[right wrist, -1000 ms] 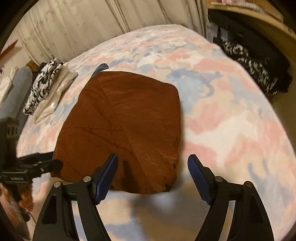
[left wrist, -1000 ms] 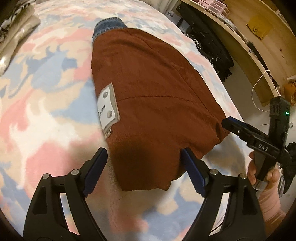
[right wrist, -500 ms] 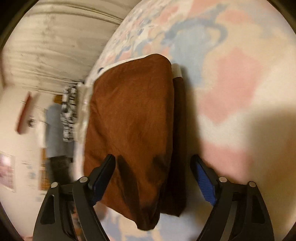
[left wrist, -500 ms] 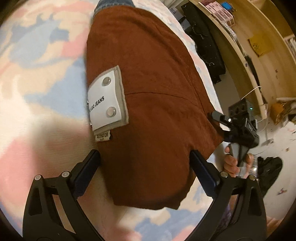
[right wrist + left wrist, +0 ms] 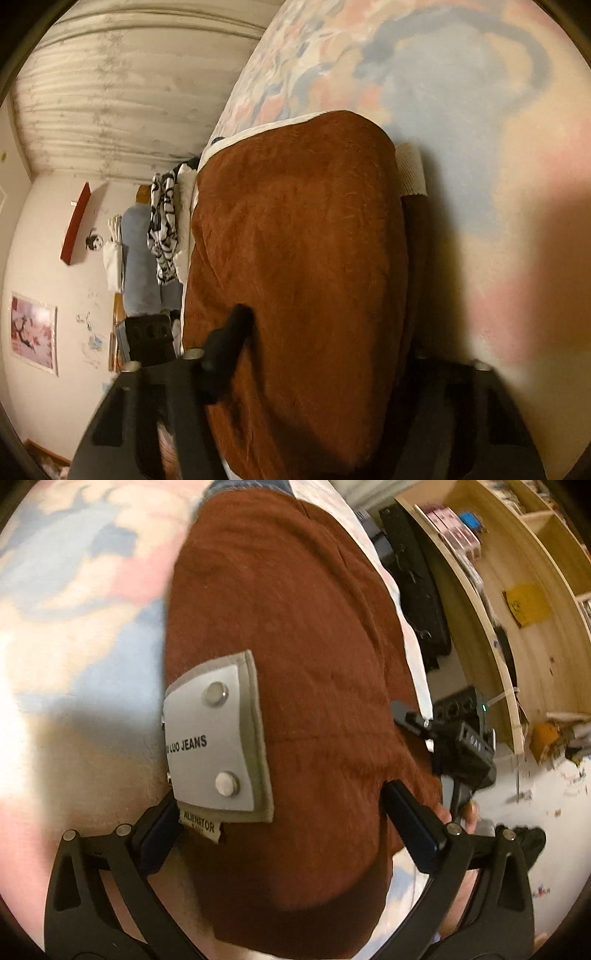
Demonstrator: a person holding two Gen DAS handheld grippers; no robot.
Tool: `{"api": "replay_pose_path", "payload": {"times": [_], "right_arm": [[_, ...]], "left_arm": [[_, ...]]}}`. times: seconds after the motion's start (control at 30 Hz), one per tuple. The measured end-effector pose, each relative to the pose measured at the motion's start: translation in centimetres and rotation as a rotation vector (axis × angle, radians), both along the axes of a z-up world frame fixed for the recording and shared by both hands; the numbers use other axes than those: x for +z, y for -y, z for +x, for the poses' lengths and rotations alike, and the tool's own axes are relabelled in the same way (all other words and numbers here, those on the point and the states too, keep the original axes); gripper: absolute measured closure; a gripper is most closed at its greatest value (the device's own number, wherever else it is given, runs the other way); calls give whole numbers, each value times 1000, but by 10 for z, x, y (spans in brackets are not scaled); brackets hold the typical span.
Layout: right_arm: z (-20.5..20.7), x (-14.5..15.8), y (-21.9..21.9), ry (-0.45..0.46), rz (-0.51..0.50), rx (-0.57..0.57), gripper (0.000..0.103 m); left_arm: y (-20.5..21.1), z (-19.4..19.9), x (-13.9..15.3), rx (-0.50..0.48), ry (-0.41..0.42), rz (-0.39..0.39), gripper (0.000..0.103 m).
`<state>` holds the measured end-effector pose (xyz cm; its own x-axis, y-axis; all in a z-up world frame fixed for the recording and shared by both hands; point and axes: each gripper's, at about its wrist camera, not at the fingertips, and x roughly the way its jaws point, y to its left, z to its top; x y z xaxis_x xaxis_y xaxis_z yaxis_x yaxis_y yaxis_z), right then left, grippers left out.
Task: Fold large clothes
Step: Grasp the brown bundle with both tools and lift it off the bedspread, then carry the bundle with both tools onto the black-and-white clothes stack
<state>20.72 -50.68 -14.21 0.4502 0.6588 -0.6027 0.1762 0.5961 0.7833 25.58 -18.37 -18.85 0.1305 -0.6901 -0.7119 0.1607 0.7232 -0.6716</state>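
A folded rust-brown garment lies on the bed, with a grey "JEANS" label patch near its left edge. My left gripper is wide open, its fingers astride the garment's near end without pressing on it. In the left wrist view my right gripper sits at the garment's right edge, held in a hand. In its own view the right gripper is rolled sideways and its jaws are closing, with the brown garment between them. Its left finger lies against the fabric; the other finger is lost in shadow.
A pastel camouflage blanket covers the bed. Black-and-white clothes are piled at the bed's far side by a curtain. Wooden shelving and dark clothes stand right of the bed, over a littered floor.
Both grippers dropped and came in close to the garment's near end. The right gripper rolled sideways and its jaws narrowed around the fabric. The left jaws widened slightly.
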Motion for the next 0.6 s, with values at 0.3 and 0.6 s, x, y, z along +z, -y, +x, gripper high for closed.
{"api": "replay_pose_path", "payload": {"times": [0.3,0.6], "right_arm": [[-20,61,-63,153,-220,-18,85],[-37,126,-175,223,-275,27,85]], "left_arm": [[2,-32,50,-9,208,169,47],[-67,-61,126,48,298,187,51]]}}
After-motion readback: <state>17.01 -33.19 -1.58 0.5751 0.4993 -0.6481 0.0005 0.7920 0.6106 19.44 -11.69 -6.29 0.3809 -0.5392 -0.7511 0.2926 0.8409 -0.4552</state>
